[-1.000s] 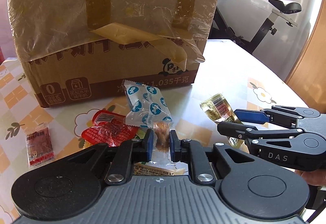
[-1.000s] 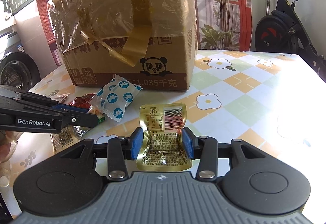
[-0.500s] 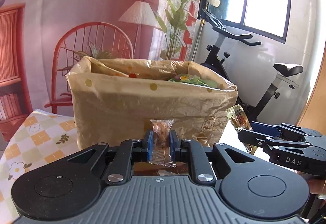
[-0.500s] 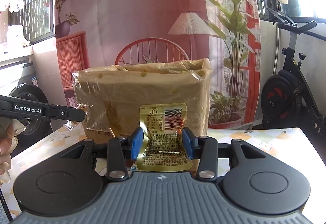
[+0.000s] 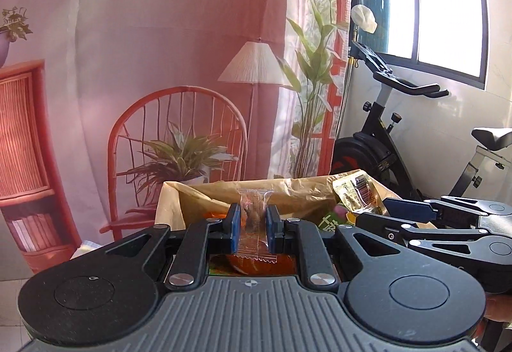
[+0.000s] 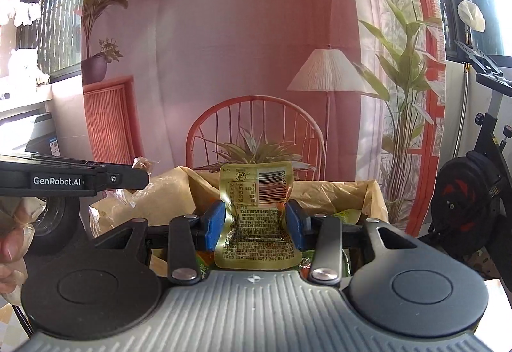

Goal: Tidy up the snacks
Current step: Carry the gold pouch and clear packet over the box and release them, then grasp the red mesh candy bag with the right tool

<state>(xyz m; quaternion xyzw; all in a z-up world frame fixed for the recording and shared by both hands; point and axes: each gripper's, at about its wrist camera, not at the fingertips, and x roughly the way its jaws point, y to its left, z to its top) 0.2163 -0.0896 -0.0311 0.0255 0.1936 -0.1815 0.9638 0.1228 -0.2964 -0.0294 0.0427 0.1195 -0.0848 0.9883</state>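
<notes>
While the left wrist view looks forward over the open top of a tape-wrapped cardboard box (image 5: 288, 192), the left hand-held gripper (image 5: 252, 225) is clenched on a small clear candy wrapper (image 5: 254, 224). The wrapper stands upright between the two blue pads (image 5: 236, 225), its crimped top edge rising above them and its serrated bottom edge hanging below. Beneath it, inside the box, an orange packet (image 5: 256, 262) shows. At the right edge, the right hand-held gripper (image 5: 380, 208) reaches in from the side, carrying a gold foil snack packet (image 5: 355, 192) that sits over the right end of the box opening. An exercise bike (image 5: 384, 141) stands behind the box.

Seen from the right wrist view, the right hand-held gripper (image 6: 254, 222) grasps the gold foil snack packet (image 6: 256, 217) by its two side edges, the foil buckled inward between the blue pads (image 6: 214, 222). The packet is upright, with its barcode and printed label facing the camera, and its upper half rises above the pads. It hangs over the open box (image 6: 352, 192), whose brown liner rim lies just behind it, with green packets (image 6: 345, 214) visible inside. On the left, the left hand-held gripper (image 6: 140, 176) stretches in level, the person's fingers (image 6: 12, 243) visible below it; its tips sit over the left rim of the box, and the wrapper it holds shows there only as a crinkled scrap.
</notes>
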